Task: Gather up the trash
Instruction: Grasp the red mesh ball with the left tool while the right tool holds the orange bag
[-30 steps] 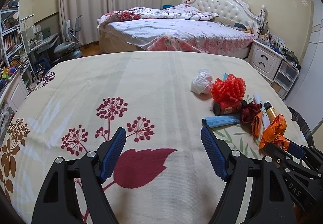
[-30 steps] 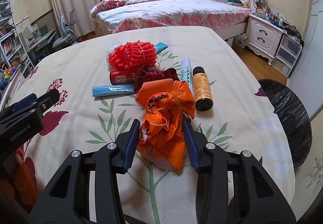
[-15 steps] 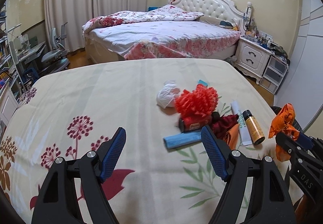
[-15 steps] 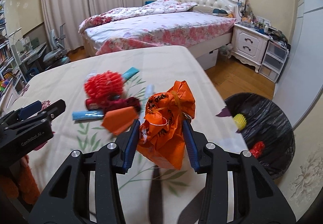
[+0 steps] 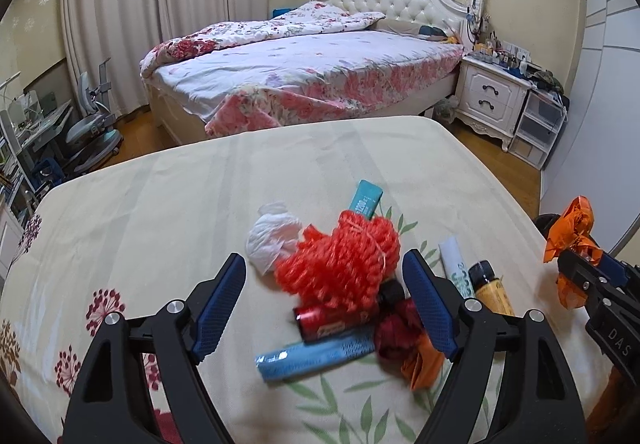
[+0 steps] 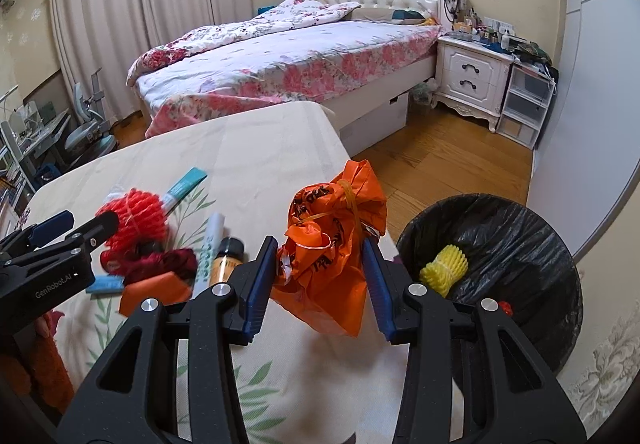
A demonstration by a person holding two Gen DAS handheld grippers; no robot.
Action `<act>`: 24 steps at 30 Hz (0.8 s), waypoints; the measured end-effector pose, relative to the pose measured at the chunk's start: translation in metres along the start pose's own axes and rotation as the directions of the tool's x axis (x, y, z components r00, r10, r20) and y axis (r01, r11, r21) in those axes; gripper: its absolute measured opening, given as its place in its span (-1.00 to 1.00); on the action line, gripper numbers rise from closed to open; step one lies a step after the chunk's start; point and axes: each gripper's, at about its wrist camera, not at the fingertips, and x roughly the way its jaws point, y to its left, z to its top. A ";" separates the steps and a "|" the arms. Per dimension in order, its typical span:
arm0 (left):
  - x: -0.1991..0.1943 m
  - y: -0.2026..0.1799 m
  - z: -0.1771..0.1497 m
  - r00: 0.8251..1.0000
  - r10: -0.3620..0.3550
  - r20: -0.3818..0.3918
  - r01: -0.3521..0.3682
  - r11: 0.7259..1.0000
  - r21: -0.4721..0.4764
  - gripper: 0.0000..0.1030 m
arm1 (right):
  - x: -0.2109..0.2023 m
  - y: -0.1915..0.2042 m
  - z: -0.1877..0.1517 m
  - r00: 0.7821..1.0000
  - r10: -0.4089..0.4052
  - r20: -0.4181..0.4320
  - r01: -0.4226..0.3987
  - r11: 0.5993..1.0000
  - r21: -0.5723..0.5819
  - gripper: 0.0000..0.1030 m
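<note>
Wrist views, close (shared tabletop (image 5: pixel 168 204))

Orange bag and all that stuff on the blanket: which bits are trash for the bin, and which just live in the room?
Job things: orange bag, right gripper, black bin, red mesh ball, blue tube.
Just there: big bed, nightstand, desk chair.

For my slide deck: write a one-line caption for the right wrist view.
Right gripper carries a knotted orange plastic bag from the table toward the black-lined trash bin.

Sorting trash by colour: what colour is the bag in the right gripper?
Orange bag, clearest in the right wrist view.
</note>
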 end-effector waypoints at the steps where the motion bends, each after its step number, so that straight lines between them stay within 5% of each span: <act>1: 0.004 -0.001 0.002 1.000 0.003 -0.008 -0.003 1.000 0.004 0.52 | 0.003 -0.002 0.002 1.000 0.002 0.000 -0.002 1.000 0.003 -0.18; 7: 0.021 -0.001 0.002 0.998 -0.007 -0.063 0.007 1.000 -0.010 0.51 | 0.015 -0.007 0.006 1.000 0.018 -0.010 -0.018 1.000 0.016 -0.18; 14: 0.015 -0.006 0.000 0.999 -0.015 -0.039 0.016 0.999 0.028 -0.01 | 0.019 -0.009 0.005 0.999 0.028 -0.019 -0.027 0.999 0.024 -0.18; 15: 0.013 -0.006 -0.001 0.999 -0.027 -0.035 0.028 0.999 0.029 -0.22 | 0.019 -0.009 0.005 0.999 0.027 -0.018 -0.027 0.999 0.022 -0.18; 24: 0.005 -0.002 0.000 0.998 -0.063 -0.003 0.063 0.998 0.028 -0.49 | 0.019 -0.010 0.005 0.999 0.026 -0.018 -0.026 0.999 0.021 -0.18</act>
